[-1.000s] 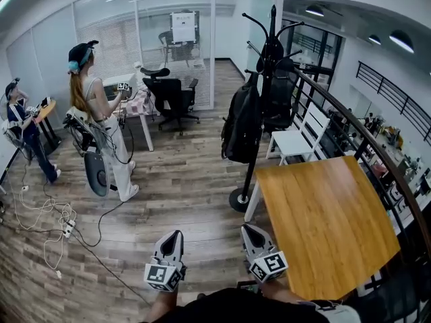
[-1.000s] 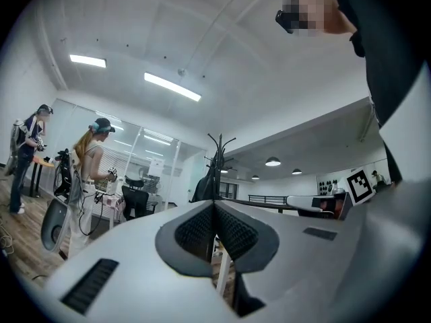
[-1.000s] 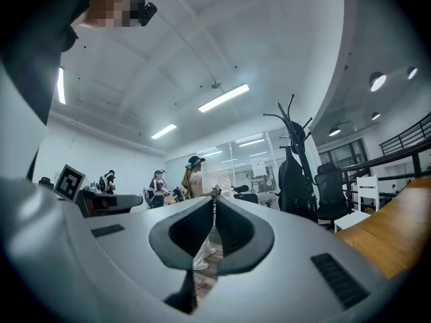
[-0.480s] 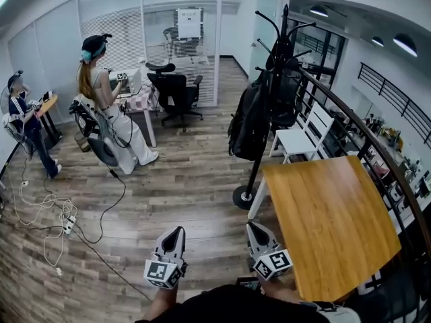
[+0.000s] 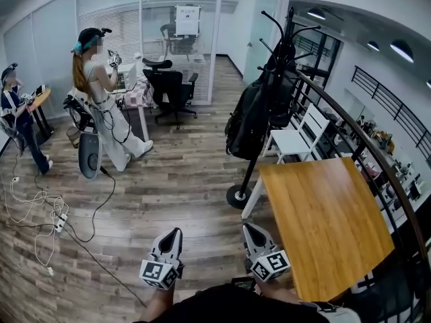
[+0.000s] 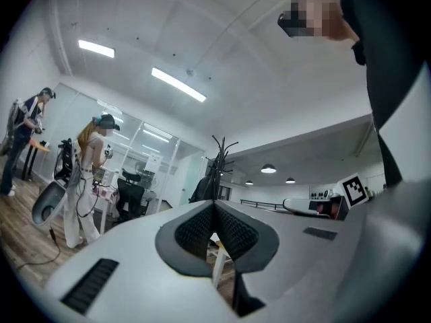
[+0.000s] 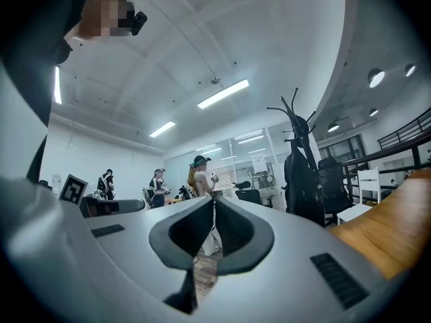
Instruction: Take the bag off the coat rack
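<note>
A black backpack [image 5: 247, 121] hangs on a tall black coat rack [image 5: 275, 66] whose round base [image 5: 239, 196] stands on the wooden floor beside the table. The same bag [image 7: 303, 184] and rack [image 6: 217, 160] show far ahead in both gripper views. My left gripper [image 5: 174, 234] and right gripper [image 5: 250, 230] are held low at the bottom of the head view, side by side, well short of the rack. Both are shut with nothing between the jaws.
A wooden table [image 5: 323, 221] stands right of the rack, with a white chair [image 5: 296, 138] behind it and a curved railing [image 5: 363, 150] along the right. A person in white [image 5: 101, 106] and another [image 5: 17, 120] stand at left near desks; cables [image 5: 47, 214] lie on the floor.
The head view has shifted slightly, so the rack and bag sit a little higher and nearer. The person in white has stepped and turned. Both grippers keep their places in the picture.
</note>
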